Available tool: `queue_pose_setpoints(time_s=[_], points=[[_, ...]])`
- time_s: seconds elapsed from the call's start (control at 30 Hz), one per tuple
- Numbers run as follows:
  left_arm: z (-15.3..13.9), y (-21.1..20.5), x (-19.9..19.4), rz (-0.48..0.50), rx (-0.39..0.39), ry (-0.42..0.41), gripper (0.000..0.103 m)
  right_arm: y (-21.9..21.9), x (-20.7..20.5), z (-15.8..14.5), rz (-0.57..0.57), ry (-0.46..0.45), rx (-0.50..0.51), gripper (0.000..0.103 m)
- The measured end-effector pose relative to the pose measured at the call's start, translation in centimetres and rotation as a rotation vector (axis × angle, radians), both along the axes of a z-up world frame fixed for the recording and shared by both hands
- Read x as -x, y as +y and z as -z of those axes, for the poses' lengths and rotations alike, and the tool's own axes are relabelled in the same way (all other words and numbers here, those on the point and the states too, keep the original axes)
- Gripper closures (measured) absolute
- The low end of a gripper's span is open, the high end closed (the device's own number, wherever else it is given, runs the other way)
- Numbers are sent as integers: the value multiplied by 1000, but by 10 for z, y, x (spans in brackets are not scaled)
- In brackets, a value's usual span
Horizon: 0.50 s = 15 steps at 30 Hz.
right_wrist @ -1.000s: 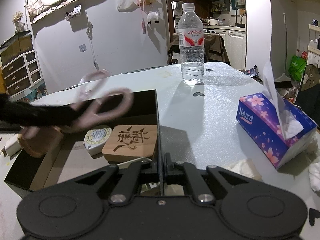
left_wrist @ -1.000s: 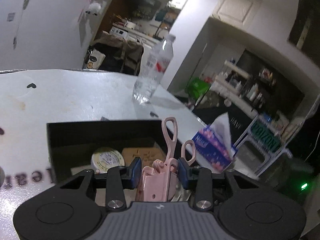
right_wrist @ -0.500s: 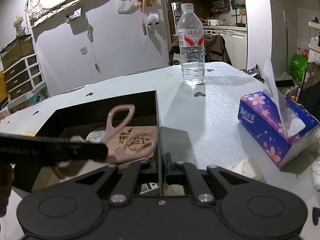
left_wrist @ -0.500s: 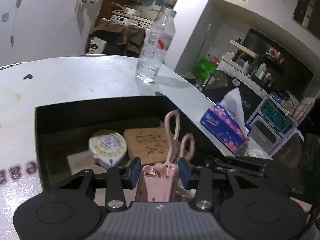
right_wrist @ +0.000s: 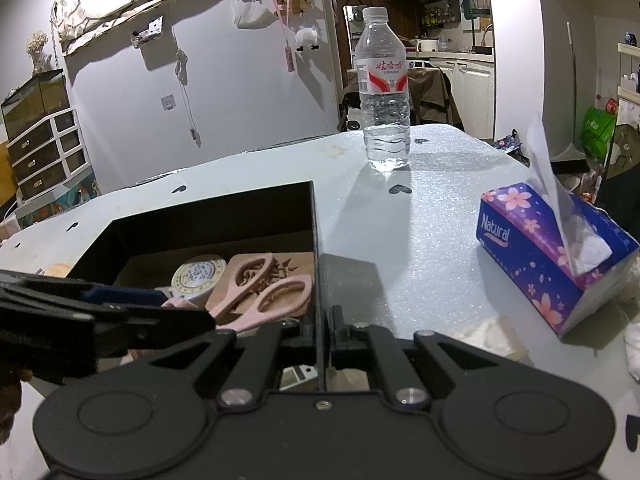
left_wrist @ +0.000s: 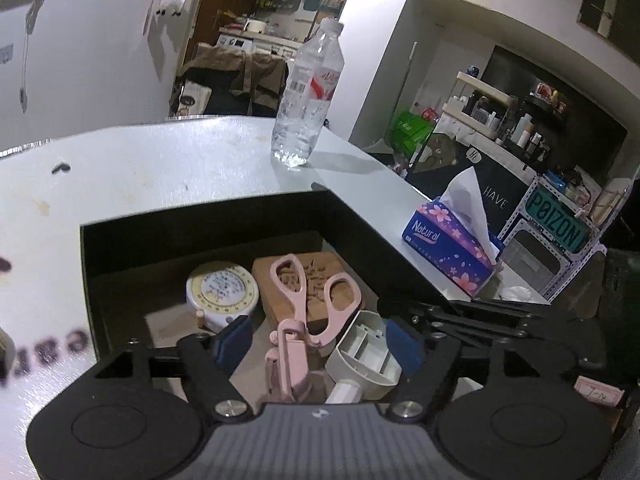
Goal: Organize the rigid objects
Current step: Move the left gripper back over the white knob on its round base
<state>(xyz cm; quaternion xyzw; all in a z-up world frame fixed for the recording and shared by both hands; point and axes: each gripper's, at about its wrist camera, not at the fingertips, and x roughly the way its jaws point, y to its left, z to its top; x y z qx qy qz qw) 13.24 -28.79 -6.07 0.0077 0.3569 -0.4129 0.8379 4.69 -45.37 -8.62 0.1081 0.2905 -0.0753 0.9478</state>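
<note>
The pink scissors point(left_wrist: 308, 308) lie in the black box point(left_wrist: 200, 228), between and just ahead of the left gripper point(left_wrist: 320, 340), whose jaws stand wide and free of them. The right gripper point(right_wrist: 322, 320) is pinched on the box wall. A careless lift could snag the handles. Only the left view shows the white part point(left_wrist: 366, 354) beside the right blue pad.
</note>
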Motion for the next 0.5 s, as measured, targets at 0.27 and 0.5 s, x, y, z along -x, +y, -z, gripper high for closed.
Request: queue_pose_setpoints(time_s=[0.27,0.5], points=[[-14,4,11,20,-13,-62,15,0,0,0,0,0,0,98],[-26,9,22,20,-31,-114,1,0,0,0,0,0,1,98]])
